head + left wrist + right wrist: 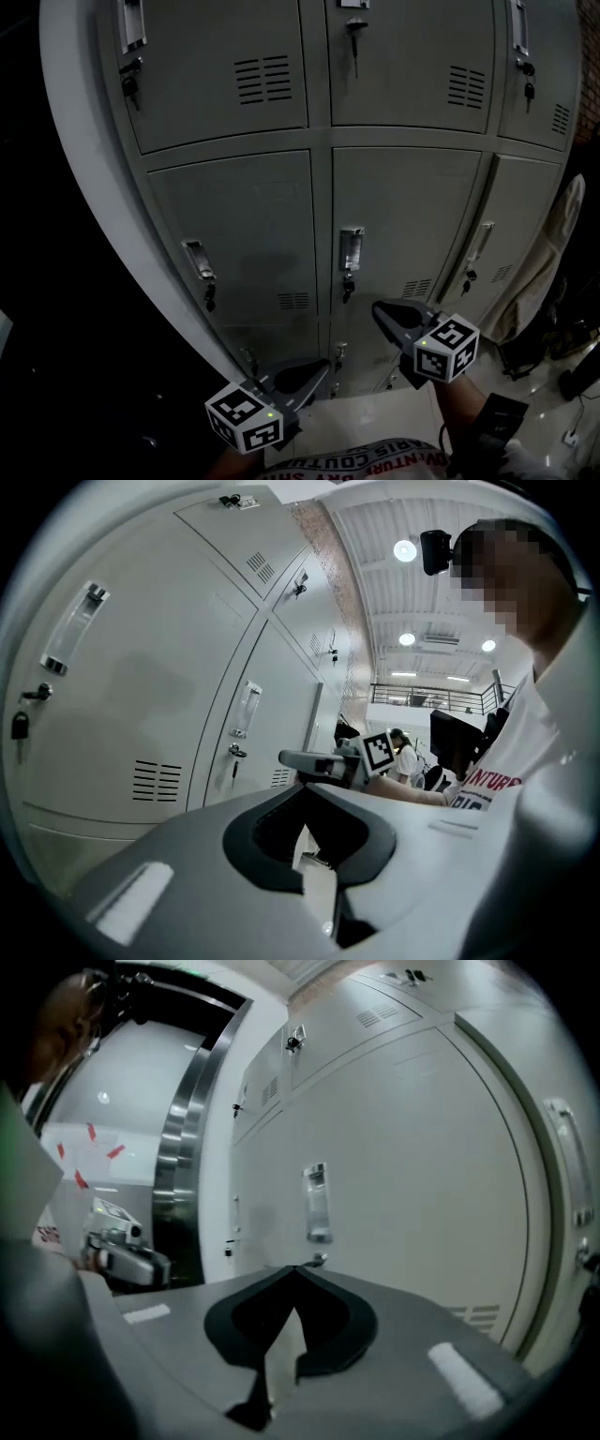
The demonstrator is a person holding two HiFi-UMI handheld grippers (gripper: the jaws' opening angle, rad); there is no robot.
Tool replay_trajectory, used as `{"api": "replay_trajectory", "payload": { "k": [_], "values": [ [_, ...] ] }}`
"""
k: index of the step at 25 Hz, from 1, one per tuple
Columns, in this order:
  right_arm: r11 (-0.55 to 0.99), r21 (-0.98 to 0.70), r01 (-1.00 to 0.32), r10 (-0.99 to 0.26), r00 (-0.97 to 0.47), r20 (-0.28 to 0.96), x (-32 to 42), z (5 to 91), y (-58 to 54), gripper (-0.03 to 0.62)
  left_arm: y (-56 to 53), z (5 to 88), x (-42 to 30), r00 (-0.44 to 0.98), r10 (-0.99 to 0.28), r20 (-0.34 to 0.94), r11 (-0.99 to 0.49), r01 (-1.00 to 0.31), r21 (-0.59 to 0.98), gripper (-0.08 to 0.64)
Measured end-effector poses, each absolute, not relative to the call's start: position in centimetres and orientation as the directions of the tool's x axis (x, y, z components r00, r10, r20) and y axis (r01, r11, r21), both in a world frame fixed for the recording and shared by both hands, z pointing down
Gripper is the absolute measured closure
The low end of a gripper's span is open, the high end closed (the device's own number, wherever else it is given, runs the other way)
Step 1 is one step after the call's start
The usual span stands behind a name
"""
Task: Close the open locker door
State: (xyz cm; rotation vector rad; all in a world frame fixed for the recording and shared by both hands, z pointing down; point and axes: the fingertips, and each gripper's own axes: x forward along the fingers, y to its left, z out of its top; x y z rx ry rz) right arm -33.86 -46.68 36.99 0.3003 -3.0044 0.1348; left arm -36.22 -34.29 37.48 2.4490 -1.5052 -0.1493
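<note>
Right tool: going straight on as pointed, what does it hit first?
Probably the grey locker door dead ahead, near the key under its handle. Nothing shows between the right tool and that door, though the gap is hard to judge.

We see a pale, glossy floor (366, 417) bearing the grey locker bank (403, 216), with dark objects (574, 380) we cannot identify near its right end.
</note>
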Motion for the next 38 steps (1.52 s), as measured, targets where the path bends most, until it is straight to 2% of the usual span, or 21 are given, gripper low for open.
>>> {"api": "replay_trajectory", "payload": {
  "k": [2, 5, 9, 14, 18, 21, 28, 38],
  "values": [
    [0.986, -0.125, -0.114, -0.094, -0.983, 0.157, -32.3, 38.3, -42.8, 0.598, -33.3, 37.1, -35.2, 0.455, -0.889, 0.039, -0.428, -0.859, 0.28, 0.555],
    [0.998, -0.059, -0.019, -0.005, -0.975, 0.221, -28.4, 39.9, -37.3, 0.598, -31.0, 36.8, -32.8, 0.46, -0.887, 0.033, -0.434, -0.857, 0.279, 0.554],
    [0.999, 0.03, 0.022, 0.013, -0.962, 0.274, -20.1, 40.6, -30.6, 0.598, -26.0, 35.7, -29.0, 0.431, -0.902, 0.009, -0.413, -0.87, 0.27, 0.554],
    [0.993, -0.117, 0.022, 0.04, -0.987, 0.153, -8.1, 39.6, -20.4, 0.598, -16.8, 35.4, -20.9, 0.392, -0.92, -0.019, -0.387, -0.898, 0.211, 0.554],
    [0.957, -0.289, -0.003, 0.025, -0.995, 0.094, 1.6, 40.5, -13.5, 0.598, -9.3, 37.2, -12.7, 0.417, -0.909, -0.014, -0.406, -0.876, 0.262, 0.554],
    [0.938, -0.343, -0.039, -0.013, -0.997, 0.078, 6.2, 41.3, -9.3, 0.598, -4.7, 38.3, -7.4, 0.433, -0.901, 0.001, -0.417, -0.869, 0.267, 0.554],
    [0.955, -0.287, -0.077, -0.058, -0.996, 0.073, 10.7, 39.3, -2.7, 0.6, 1.9, 37.6, -0.5, 0.459, -0.887, 0.044, -0.436, -0.866, 0.245, 0.554],
    [0.972, -0.232, -0.026, -0.009, -0.997, 0.073, 11.2, 38.0, 1.4, 0.6, 5.8, 36.1, 1.8, 0.453, -0.891, 0.038, -0.437, -0.876, 0.203, 0.554]
  ]
}}
